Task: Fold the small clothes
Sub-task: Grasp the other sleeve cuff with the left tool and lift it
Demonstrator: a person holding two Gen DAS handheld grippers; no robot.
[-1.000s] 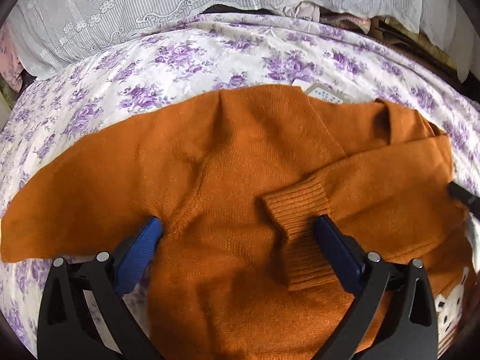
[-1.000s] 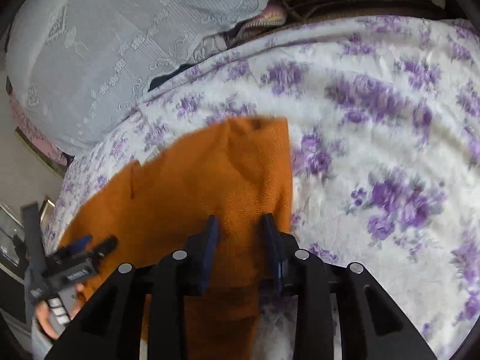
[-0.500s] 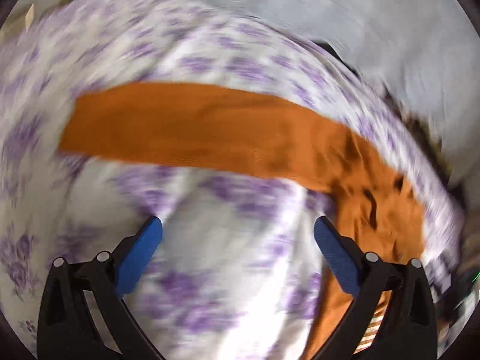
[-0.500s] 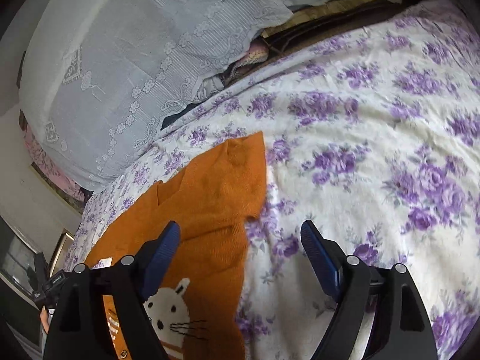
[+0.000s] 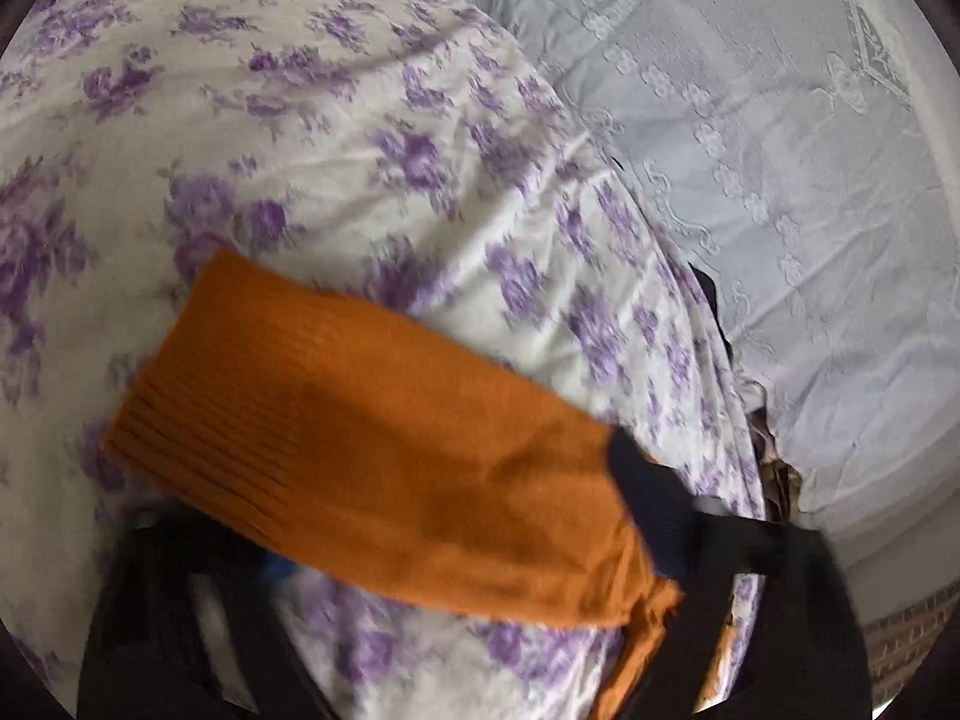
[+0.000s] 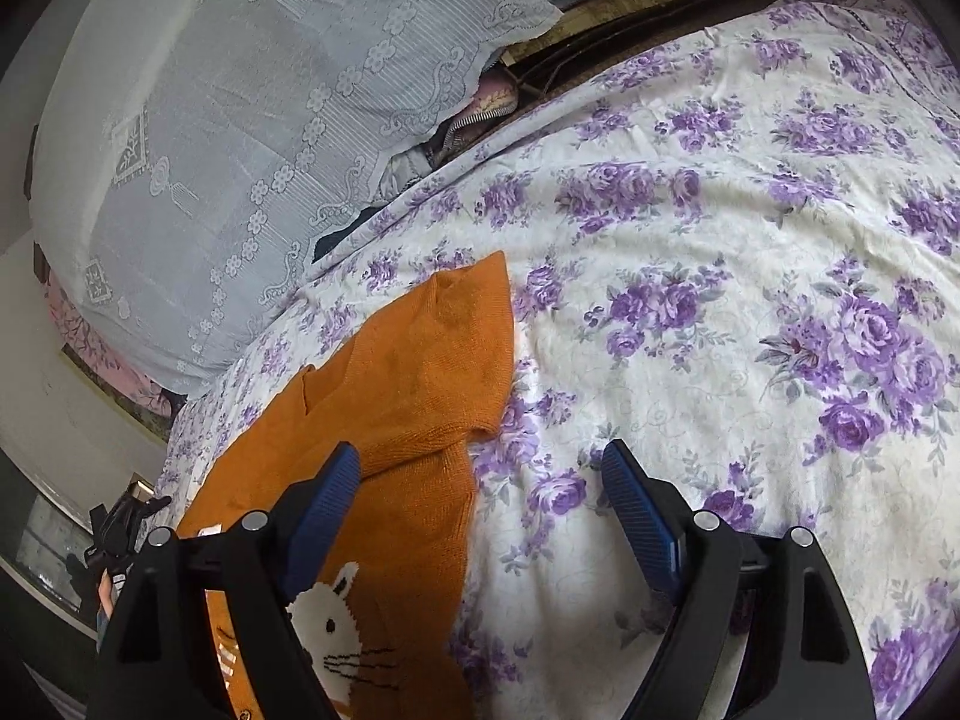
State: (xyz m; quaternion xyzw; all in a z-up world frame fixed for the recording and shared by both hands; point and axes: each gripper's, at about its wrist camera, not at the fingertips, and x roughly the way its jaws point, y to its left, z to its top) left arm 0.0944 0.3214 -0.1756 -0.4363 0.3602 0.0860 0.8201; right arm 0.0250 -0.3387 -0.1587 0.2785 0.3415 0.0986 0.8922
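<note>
An orange knit sweater (image 6: 414, 372) with a white rabbit design (image 6: 336, 618) lies on the flowered bedsheet (image 6: 720, 312). Its right side is folded inward. In the left wrist view one orange sleeve (image 5: 360, 420) with a ribbed cuff stretches across the sheet. My left gripper (image 5: 456, 516) has this sleeve between its closing jaws. One dark blue pad (image 5: 648, 510) touches the sleeve's edge, and the other is mostly hidden under the fabric. The picture is blurred. My right gripper (image 6: 480, 456) stands open over the sweater's right edge, holding nothing.
A pale lace-patterned cover (image 6: 240, 120) drapes over pillows at the head of the bed, also seen as a lace cover (image 5: 780, 180). Dark clutter (image 6: 570, 60) fills the gap behind the bed. Bare flowered sheet spreads to the right of the sweater.
The left view swung from the sweater's body out to its sleeve, and the jaws narrowed around it. The right gripper opened, let go of the folded fabric and drew back.
</note>
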